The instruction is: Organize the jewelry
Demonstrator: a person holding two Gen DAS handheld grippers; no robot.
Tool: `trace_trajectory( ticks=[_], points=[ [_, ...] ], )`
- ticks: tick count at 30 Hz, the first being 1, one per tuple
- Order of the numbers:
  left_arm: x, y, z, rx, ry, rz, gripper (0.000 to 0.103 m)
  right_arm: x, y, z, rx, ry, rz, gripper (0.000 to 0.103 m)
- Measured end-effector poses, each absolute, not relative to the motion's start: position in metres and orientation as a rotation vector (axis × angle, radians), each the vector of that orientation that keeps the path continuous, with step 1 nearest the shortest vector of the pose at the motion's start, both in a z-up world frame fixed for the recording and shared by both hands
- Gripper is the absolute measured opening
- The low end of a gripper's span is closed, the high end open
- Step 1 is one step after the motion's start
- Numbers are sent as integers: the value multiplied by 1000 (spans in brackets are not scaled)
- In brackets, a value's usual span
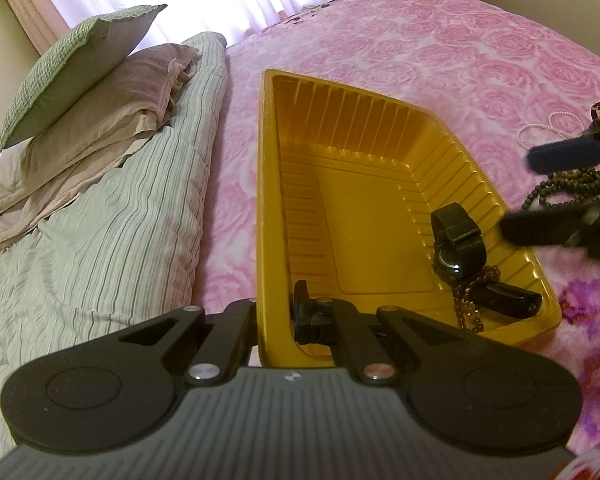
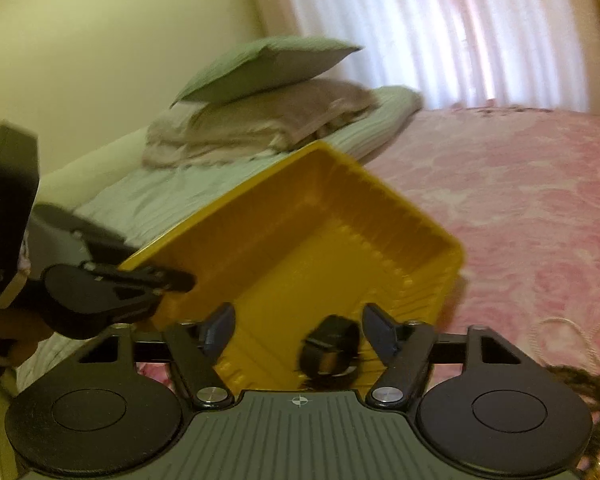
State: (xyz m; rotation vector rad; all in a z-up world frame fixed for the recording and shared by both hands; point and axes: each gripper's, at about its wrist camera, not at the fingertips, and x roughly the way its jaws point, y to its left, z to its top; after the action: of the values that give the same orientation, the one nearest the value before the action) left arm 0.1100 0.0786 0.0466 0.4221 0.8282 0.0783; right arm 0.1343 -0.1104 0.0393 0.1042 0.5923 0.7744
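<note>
Yellow-gold ribbed tray [image 1: 342,128]. Black watch [image 1: 456,240] and brown beads [image 1: 466,304] inside. Bedspread [image 1: 440,48] pink, rose pattern, purple flower print at one corner. Quilt [image 1: 100,220] pale green-grey with thin dark stripes. Top pillow [image 1: 80,68] green check, lower pillow [image 1: 100,120] dusty mauve. Pale pink pearl strand [image 1: 548,128], dark brown bead necklace [image 1: 572,188]. Curtains [image 2: 440,32] white-pink.

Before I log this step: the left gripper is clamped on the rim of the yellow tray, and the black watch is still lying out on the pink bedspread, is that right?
Not quite. The left gripper is clamped on the yellow tray rim, but the black watch lies inside the tray, not on the pink bedspread. The left wrist view shows it.
</note>
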Motion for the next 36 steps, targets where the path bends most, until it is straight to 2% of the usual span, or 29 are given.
trace_trajectory(
  ticks=[13,22,26,29,36],
  points=[
    [110,78,46,421,829,80,2,104,-257,-10,166,683,301,70],
    [110,78,48,426,831,85,2,104,-292,-16,164,688,190,69],
    [110,78,48,427,831,86,2,108,-274,-21,70,694,240,46],
    [110,78,48,428,831,86,2,114,-261,-31,-9,723,269,37],
    [110,78,47,427,833,89,3,124,-249,-41,-55,718,274,25]
  ],
)
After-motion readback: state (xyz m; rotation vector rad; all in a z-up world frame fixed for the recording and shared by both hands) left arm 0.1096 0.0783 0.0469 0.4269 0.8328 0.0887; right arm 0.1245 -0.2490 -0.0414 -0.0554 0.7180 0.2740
